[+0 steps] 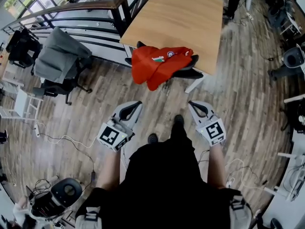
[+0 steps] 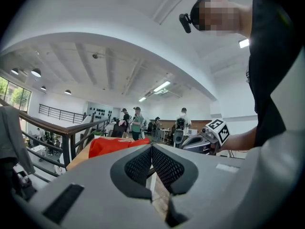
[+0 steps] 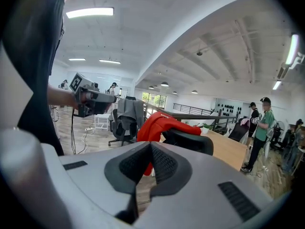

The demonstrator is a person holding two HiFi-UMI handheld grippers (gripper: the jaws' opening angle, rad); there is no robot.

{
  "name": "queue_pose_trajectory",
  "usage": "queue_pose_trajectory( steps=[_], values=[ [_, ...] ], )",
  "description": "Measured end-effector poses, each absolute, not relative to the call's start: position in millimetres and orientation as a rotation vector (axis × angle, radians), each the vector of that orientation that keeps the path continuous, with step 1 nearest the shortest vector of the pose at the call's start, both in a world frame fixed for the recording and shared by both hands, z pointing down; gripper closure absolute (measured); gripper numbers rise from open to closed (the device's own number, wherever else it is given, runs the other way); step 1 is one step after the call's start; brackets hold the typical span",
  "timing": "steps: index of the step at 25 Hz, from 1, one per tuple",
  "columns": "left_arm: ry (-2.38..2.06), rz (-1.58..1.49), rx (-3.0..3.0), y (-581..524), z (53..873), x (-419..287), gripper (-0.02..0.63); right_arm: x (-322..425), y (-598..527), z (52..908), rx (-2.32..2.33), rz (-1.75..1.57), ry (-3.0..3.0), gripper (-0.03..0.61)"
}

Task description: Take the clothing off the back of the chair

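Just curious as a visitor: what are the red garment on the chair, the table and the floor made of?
Red garment: soft matte cloth, judging by its folds and drape. Table: smooth pale wood or laminate, faint grain. Floor: mixed-tone planks, wood or vinyl; unclear which.

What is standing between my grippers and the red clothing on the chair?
Nothing visible. Just wooden floor lies between the left gripper, the right gripper and the red clothing draped over the black chair.
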State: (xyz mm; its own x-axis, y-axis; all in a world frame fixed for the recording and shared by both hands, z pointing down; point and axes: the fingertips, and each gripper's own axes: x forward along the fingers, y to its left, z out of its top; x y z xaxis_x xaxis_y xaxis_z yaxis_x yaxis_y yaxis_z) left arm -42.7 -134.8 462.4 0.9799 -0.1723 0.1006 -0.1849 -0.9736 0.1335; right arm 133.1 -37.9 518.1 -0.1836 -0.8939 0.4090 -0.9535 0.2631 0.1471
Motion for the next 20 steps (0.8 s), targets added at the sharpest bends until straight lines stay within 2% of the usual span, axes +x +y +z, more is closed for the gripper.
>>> queue_pose_trajectory(
  steps=[20],
  values=[
    [-0.648,0.150,2.921,-181,456,42,0.611,258,-133,492,1.504,0.182,-2.408,0.578]
  ],
)
